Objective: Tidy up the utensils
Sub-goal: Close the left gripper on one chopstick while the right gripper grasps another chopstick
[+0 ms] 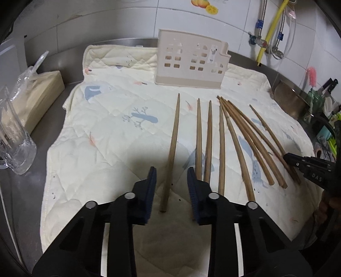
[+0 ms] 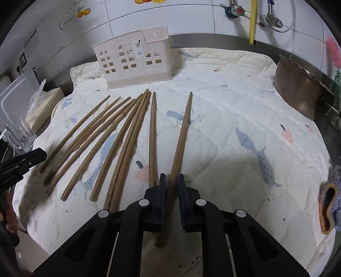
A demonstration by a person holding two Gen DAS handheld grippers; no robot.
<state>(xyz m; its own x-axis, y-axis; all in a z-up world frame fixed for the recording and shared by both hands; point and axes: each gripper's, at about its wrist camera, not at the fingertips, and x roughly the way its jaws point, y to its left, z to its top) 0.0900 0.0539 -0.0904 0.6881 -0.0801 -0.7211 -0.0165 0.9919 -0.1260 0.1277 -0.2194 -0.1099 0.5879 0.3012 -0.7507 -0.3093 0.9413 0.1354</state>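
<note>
Wooden brown chopsticks [image 2: 119, 136], round and tapered, lie fanned across a quilted cream mat [image 2: 234, 119] with blue and pink prints, thin tips aimed at the beige slotted plastic utensil holder [image 2: 134, 64] standing upper centre of both views. Fanned and mostly apart, likely so each can be picked singly.

Right gripper [image 2: 171, 181]: blue pads narrowed around the thick end of the rightmost chopstick [image 2: 181, 136]. Looks gripped or nearly so; pad contact not fully readable. Held near the butt, so the tip leads into the holder, my guess. Tool sits low, pointing along the stick toward the holder.

Left gripper [image 1: 171, 176]: jaws wide, straddling the leftmost chopstick [image 1: 173, 138] at lower centre of its view, not touching it. Low and level over the mat, aligned with the stick, probably lining up a pick.

Outward: clear glass mug [image 1: 15, 144] and tan tissue pack [image 1: 40, 93] at left edge, dark metal bowl [image 2: 298, 89] at right, white tiled wall [image 2: 191, 19] behind.
</note>
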